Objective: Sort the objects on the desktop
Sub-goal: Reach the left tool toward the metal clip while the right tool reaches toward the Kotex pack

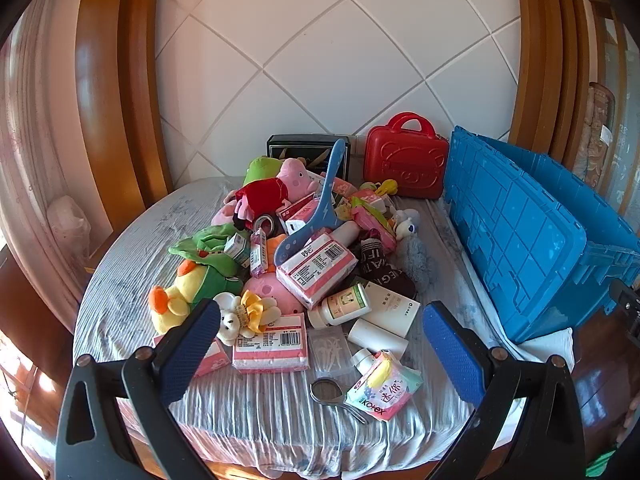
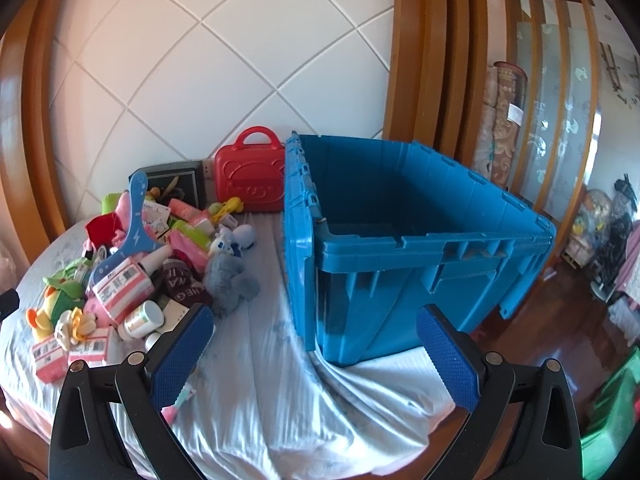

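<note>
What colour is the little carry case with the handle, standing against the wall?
Red, handle included. The carry case shows best in the left wrist view.

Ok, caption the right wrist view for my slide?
Open right gripper faces the blue crate; toy pile sits left.

A jumbled pile of toys, tissue packs and bottles (image 1: 320,264) lies beside an open blue crate (image 2: 420,240).

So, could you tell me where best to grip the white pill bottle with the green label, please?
Probably across the round body of the white pill bottle, jaws closing from above. It lies on its side at the pile's near edge, body exposed, and the open left gripper already faces it.
</note>
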`<state>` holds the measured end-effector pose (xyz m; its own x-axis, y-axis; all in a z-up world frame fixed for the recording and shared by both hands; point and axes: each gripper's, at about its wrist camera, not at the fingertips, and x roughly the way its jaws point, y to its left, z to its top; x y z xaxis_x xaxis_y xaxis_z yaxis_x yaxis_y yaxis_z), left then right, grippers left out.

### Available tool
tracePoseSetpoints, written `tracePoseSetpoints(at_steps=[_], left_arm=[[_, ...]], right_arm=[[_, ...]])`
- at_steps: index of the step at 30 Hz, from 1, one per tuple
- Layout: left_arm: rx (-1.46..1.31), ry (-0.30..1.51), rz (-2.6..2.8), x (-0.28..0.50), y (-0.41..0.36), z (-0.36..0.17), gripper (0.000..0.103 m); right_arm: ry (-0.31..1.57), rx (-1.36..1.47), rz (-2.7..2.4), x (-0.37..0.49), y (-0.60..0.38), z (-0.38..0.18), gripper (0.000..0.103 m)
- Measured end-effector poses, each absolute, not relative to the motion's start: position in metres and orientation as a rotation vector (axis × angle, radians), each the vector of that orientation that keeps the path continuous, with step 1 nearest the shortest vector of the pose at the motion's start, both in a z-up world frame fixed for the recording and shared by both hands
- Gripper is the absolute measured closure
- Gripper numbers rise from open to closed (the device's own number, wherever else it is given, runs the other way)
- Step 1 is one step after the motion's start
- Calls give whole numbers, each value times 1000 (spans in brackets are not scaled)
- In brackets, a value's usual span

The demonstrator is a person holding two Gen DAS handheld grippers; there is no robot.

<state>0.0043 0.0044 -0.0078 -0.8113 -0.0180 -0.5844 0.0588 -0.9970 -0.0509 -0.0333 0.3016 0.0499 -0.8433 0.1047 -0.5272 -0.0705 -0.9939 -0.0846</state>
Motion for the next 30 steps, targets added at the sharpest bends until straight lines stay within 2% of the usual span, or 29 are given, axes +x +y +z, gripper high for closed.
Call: tracePoseSetpoints(at_steps=[18,30], left_arm=[[998,111,-2906,0,-12,-19,0],[1150,119,-2863,-18,-55,-59,0]], right_arm=[[-82,-903,2941,-41,290,40,0],[-165,-1159,2983,-59,223,-1,0]])
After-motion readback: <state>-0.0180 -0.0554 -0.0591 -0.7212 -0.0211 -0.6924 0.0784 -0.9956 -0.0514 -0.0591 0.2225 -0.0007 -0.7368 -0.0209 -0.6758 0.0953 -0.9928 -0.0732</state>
